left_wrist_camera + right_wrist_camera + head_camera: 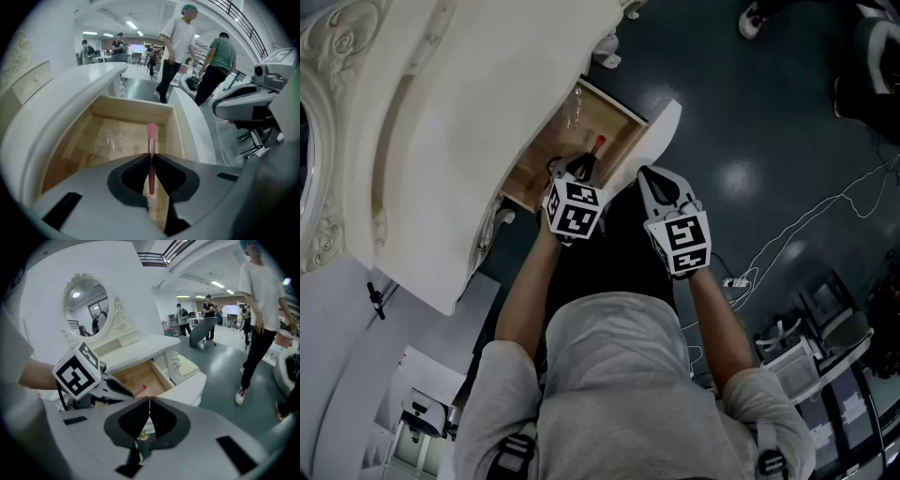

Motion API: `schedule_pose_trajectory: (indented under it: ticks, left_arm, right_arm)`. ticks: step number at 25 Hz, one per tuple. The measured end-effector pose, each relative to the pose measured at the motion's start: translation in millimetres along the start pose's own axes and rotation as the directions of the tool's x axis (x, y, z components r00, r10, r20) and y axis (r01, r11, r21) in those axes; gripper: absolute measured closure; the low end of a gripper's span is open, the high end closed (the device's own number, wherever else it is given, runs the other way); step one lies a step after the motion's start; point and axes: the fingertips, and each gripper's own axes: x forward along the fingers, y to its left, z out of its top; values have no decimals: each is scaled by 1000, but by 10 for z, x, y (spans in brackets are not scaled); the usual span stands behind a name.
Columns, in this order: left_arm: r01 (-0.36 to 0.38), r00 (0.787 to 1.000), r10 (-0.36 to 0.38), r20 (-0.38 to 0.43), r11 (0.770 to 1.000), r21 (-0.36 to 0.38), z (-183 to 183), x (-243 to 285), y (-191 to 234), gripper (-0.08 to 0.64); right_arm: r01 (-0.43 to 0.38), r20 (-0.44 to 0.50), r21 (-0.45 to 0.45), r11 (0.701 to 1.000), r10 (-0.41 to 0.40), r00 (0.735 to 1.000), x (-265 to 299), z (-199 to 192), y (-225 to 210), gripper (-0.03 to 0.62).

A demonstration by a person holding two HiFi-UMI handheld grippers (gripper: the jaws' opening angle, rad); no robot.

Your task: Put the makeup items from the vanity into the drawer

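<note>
Vanity top (459,112) on my left, edge overhanging open drawer (133,106). My left gripper (151,158) narrow, pinching makeup brush (151,136), pink tip over drawer interior, near right wall. My right gripper (150,401) fully closed, nothing between jaws, beside drawer front (664,124); open floor (750,112) at right.

A white-shirted person (178,42) and another in green (220,56) walk the floor (750,112) (white cables (797,225) trail there).

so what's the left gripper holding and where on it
A pink makeup brush, pinched midway along its handle by the left gripper.
</note>
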Motion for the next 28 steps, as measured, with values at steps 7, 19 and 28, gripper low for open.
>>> schedule_pose_trajectory:
  ticks: [7,19,28]
  left_arm:
    - [7,999,-7,-50,1000,6,20,254,26,511]
    - [35,991,-27,-130,998,54,-40,483,-30,511]
    - [54,986,-44,-159,997,57,-96,564,-45,511]
  right_arm:
    - [-3,-8,19,1000,3,1000,-2,-92,-142,577]
    - [5,-19,46,999,-4,1000,-23,-164,-283,577]
    - [7,-20,53,999,-6,1000,-19,-183,-300,577]
